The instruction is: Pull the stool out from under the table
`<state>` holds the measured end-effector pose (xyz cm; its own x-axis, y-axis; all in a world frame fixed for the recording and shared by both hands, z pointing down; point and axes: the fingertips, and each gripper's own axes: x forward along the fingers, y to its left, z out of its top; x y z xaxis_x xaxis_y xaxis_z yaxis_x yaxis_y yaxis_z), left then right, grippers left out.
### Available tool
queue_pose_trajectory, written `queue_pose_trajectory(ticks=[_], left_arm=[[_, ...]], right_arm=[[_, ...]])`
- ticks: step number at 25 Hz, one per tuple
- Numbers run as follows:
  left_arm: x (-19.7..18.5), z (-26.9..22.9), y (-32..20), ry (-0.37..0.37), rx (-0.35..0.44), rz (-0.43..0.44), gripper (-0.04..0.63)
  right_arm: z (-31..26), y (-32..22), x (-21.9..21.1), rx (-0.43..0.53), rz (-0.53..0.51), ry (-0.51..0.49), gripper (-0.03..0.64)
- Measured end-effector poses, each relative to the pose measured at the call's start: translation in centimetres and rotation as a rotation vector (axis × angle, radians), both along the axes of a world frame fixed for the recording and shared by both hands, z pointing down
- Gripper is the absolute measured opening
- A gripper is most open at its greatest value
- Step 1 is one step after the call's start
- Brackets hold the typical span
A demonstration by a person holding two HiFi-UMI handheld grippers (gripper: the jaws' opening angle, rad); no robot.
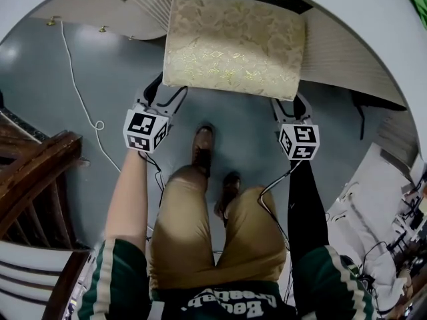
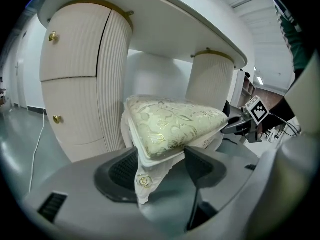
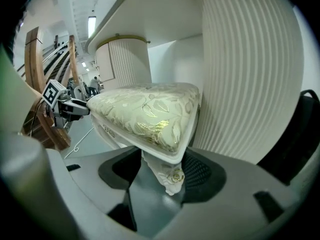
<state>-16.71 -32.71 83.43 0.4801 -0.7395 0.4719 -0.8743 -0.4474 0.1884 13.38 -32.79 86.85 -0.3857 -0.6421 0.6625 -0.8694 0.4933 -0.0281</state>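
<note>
Stool (image 1: 233, 45), one, gold-cushioned; two grippers, left gripper (image 1: 157, 100) and right gripper (image 1: 291, 109), jaws wide yet clamped on its near corners; legs hidden beneath the seat, counter (image 1: 373, 19) cut off.

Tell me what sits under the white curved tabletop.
The gold floral cushioned stool stands partly under the white curved tabletop, between two white fluted pedestals, with a back panel behind it. Its cushion and lace skirt hide its legs.
</note>
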Motion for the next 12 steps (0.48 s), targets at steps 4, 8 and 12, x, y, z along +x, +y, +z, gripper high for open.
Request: queue_pose_trajectory(ticks=[4,8,12], left_arm=[[-0.5,0.5,4.3,-0.017,-0.031,-0.008,0.319],[-0.1,0.7,7.9,-0.030,-0.065,-0.009,0.319],[0.5,0.6,12.3,-0.042,-0.081,-0.010,0.319]], right_arm=[[0.3,4.1,-0.6,-0.030,-0.013,0.014,0.262],[0.5,7.8,-0.1,-0.065,-0.012,0.027,0.262],[0.6,12.4,0.5,-0.090,-0.017,0.040,0.261]])
